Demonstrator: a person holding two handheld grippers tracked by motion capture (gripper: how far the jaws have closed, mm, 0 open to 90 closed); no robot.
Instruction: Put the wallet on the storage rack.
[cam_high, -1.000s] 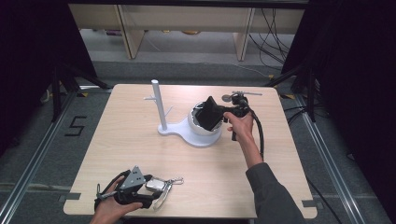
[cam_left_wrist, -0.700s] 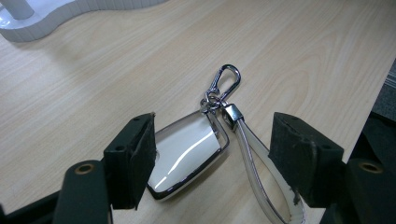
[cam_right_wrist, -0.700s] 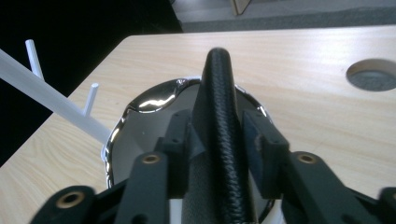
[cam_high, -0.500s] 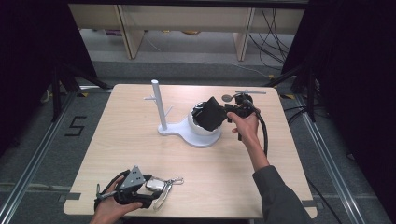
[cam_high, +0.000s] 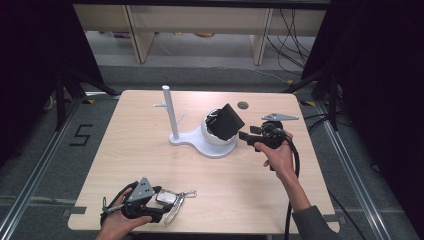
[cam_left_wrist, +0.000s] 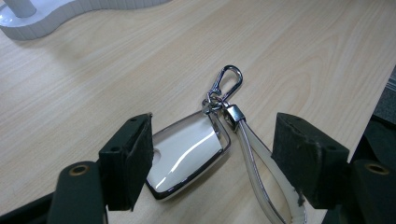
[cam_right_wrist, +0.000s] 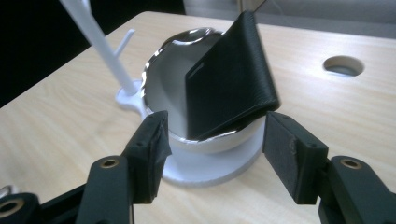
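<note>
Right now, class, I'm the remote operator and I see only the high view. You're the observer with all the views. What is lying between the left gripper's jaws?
Observer: The left gripper straddles a chrome-rimmed key fob that lies flat on the table, and its jaws stand open.
Operator: Is anything attached to it?
Observer: A pale strap and a snap clip hang from a ring at the fob's corner.
Operator: And the right gripper?
Observer: Its jaws have just been opening and nothing is between them. The black wallet leans in the shiny bowl, beyond the pads.
</note>
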